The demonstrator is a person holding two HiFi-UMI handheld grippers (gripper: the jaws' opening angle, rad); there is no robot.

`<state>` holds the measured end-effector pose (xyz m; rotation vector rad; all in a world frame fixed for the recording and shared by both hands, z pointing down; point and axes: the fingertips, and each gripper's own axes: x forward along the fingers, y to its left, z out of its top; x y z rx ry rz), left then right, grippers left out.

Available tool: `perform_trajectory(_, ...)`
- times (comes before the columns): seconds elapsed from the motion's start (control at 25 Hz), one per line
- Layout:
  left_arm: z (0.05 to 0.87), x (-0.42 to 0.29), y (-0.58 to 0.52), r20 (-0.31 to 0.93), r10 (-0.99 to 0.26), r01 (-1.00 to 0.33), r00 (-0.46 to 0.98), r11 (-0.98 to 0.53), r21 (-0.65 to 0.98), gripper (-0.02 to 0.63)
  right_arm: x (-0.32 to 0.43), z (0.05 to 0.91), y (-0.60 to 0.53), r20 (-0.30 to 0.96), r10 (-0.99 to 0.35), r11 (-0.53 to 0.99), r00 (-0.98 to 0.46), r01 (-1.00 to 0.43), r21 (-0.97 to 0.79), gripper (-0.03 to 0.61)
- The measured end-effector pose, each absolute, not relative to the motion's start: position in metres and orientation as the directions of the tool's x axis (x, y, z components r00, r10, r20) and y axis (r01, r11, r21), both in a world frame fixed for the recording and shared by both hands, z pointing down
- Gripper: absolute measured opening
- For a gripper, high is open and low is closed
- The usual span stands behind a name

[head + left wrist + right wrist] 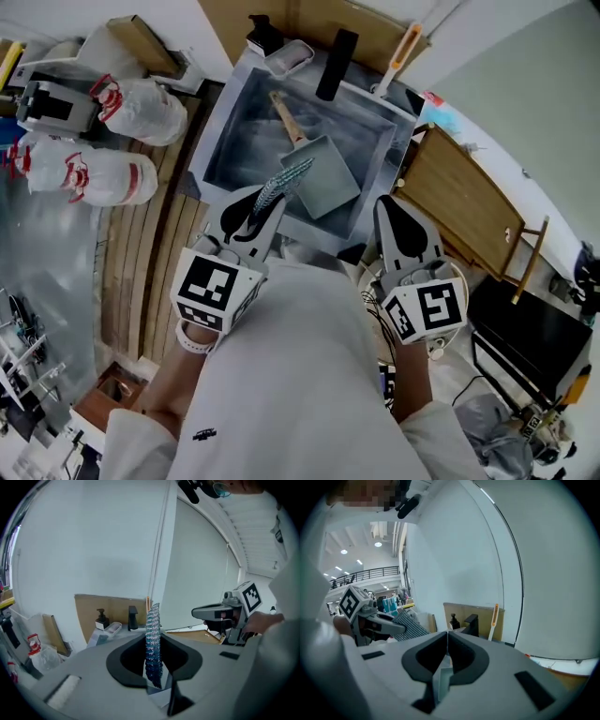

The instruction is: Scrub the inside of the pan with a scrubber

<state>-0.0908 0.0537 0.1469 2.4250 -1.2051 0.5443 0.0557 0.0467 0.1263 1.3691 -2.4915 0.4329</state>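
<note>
So the blue mesh scrubber [284, 178] is clamped edge-on between the jaws of the left gripper [258, 211] and held up over the near side of the sink [225, 131]. The square pan [330, 178] is sat down in the sink, wooden handle pointed away. The right gripper [446, 644] is pinched fully together with nothing in it, held off to the sink's right
</note>
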Motion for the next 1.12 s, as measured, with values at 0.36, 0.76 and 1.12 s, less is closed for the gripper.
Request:
perform_trajectory(0.36,0.133,-0.118,0.066,0.430,-0.752,-0.864,0.499,-0.472,0.177,0.075,0.037,0.115,0.055,0.360,-0.743,0.566,-0.564,-0.817,-0.111,0.008)
perform_trajectory(0.76,0.129,-0.112,0.071,0.433,-0.745,-0.857,0.507,-0.490,0.160,0.075,0.031,0.107,0.059,0.344,-0.742,0.579,-0.575,-0.809,-0.101,0.008)
perform_trajectory(1.12,0.122,-0.102,0.073,0.419,-0.744,-0.849,0.521,-0.501,0.166,0.075,0.028,0.107,0.065,0.318,-0.735,0.589,-0.599,-0.796,-0.139,0.008)
